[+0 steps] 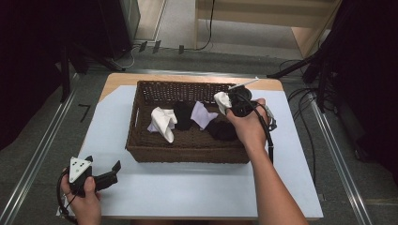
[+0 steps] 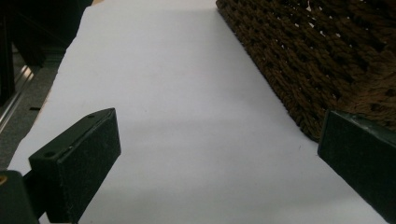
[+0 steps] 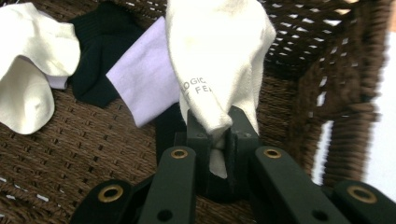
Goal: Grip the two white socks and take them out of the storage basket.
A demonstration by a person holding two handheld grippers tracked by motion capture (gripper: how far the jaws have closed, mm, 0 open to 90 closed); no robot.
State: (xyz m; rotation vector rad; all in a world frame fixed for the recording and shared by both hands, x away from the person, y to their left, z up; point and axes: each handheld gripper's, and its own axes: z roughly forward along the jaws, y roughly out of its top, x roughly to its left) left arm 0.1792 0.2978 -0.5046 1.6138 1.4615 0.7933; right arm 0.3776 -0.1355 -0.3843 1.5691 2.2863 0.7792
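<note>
— What is hard to see?
— My right gripper (image 3: 218, 140) is clenched on a cream sock (image 3: 219, 56) over the basket (image 1: 187, 153); its print is cut off.
— Count?
— Two cream, two black, one lilac; left gripper (image 1: 101, 173) is released, on the table (image 1: 197, 187).

One brown woven wicker basket (image 1: 141, 140) sits on the worktop. It holds two white socks (image 1: 164, 122), two black socks (image 1: 183, 115) and one lilac sock (image 1: 202, 114).
</note>
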